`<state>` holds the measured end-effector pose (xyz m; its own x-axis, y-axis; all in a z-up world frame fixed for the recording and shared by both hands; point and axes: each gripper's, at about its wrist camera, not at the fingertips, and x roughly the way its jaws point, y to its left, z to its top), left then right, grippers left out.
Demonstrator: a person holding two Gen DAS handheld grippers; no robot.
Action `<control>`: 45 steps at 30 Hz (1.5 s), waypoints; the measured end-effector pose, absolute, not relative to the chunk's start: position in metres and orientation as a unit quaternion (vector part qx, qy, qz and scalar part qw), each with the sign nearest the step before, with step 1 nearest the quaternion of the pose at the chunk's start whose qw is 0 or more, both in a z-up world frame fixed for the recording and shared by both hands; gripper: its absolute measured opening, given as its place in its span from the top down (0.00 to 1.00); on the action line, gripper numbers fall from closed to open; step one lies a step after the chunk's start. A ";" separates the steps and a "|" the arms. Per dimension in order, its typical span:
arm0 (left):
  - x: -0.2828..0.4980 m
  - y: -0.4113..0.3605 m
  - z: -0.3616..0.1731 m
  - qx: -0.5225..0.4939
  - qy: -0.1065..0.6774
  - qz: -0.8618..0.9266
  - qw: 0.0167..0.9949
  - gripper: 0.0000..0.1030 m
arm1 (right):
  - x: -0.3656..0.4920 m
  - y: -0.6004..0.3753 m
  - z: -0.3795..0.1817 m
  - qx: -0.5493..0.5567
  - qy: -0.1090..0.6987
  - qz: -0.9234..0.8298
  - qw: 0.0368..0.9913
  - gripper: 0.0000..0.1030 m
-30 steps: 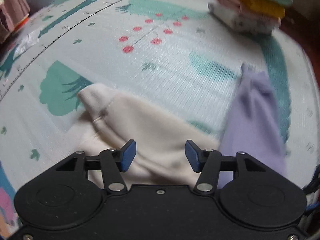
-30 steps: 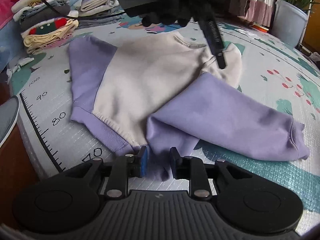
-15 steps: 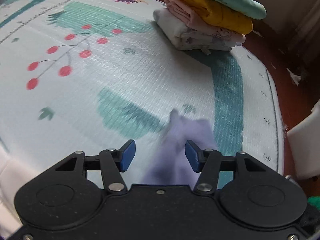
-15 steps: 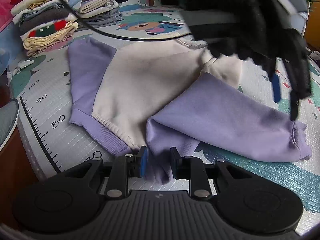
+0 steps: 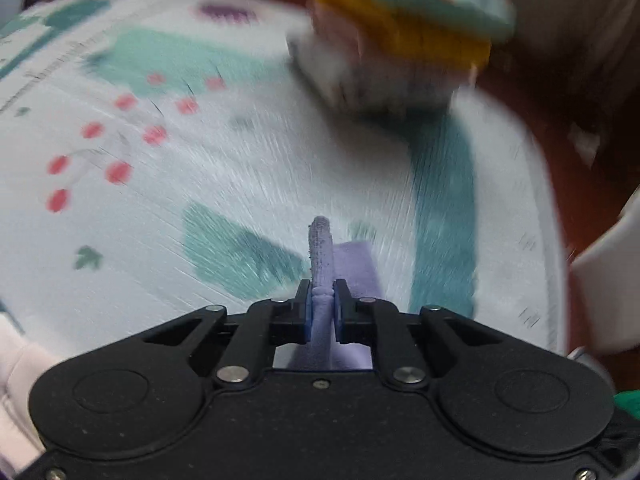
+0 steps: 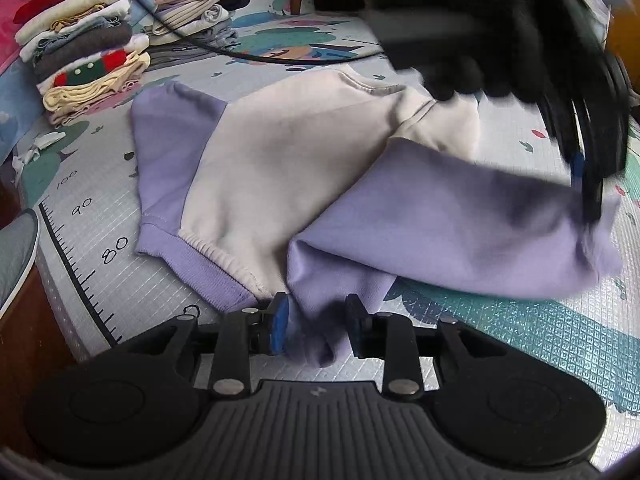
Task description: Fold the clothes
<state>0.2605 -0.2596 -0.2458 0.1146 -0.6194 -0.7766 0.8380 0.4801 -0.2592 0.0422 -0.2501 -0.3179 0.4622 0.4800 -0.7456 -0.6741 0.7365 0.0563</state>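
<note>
Sweatshirt [image 6: 288, 168] lay flat on the play mat [image 6: 520, 344], sleeve cuff [image 5: 320, 248] at 12 o'clock, pinched in the closing left claw [image 5: 321, 312]. Right claw [image 6: 316, 332] was opening around the hem corner. Carry the cuff across low, keeping the sleeve taut.

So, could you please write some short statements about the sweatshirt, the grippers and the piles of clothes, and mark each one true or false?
1. The left gripper pinches the purple cuff of the sweatshirt. True.
2. The sweatshirt is fully folded. False: its cream body lies spread out on the mat.
3. A yellow garment sits in the folded pile ahead of the left gripper. True.
4. Nothing lies between the fingers of the right gripper. False: purple fabric is there as its jaws are opening.
5. The mat is plain white. False: it has printed pictures.
</note>
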 end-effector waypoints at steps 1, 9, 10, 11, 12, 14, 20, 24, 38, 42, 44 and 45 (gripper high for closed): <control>0.263 -0.244 -0.238 0.103 0.435 -0.492 0.747 0.91 | 0.042 -0.250 -0.318 -0.124 0.392 0.341 0.846 0.67; 0.294 -0.130 -0.214 -0.023 0.414 -0.423 0.806 0.91 | 0.044 -0.246 -0.316 -0.136 0.399 0.341 0.840 0.67; 0.297 -0.118 -0.215 -0.034 0.413 -0.414 0.811 0.91 | 0.045 -0.245 -0.316 -0.139 0.401 0.342 0.839 0.67; 0.300 -0.109 -0.216 -0.041 0.411 -0.406 0.815 0.91 | 0.046 -0.244 -0.314 -0.145 0.402 0.344 0.836 0.67; 0.302 -0.100 -0.218 -0.049 0.411 -0.399 0.818 0.91 | 0.048 -0.243 -0.313 -0.149 0.401 0.343 0.837 0.64; 0.305 -0.087 -0.220 -0.065 0.409 -0.390 0.823 0.91 | 0.050 -0.242 -0.310 -0.146 0.391 0.338 0.843 0.62; 0.311 -0.070 -0.226 -0.085 0.399 -0.378 0.831 0.91 | 0.052 -0.236 -0.314 -0.152 0.397 0.355 0.833 0.60; 0.314 -0.064 -0.241 -0.079 0.406 -0.358 0.837 0.91 | 0.051 -0.236 -0.314 -0.156 0.396 0.360 0.830 0.60; 0.319 -0.068 -0.263 -0.047 0.425 -0.329 0.842 0.91 | 0.043 -0.234 -0.314 -0.166 0.394 0.363 0.828 0.55; 0.315 -0.077 -0.274 0.008 0.445 -0.308 0.841 0.91 | 0.042 -0.236 -0.314 -0.164 0.394 0.363 0.828 0.55; 0.313 -0.076 -0.276 0.009 0.444 -0.305 0.843 0.91 | 0.041 -0.238 -0.313 -0.163 0.394 0.363 0.829 0.55; 0.312 -0.075 -0.275 0.009 0.442 -0.303 0.844 0.91 | 0.041 -0.238 -0.313 -0.162 0.394 0.363 0.829 0.54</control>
<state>0.3121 -0.0755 -0.2751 0.4251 -0.5047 -0.7514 0.5200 0.8156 -0.2537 0.0411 -0.2383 -0.3135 0.4271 0.4737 -0.7702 -0.7290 0.6843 0.0166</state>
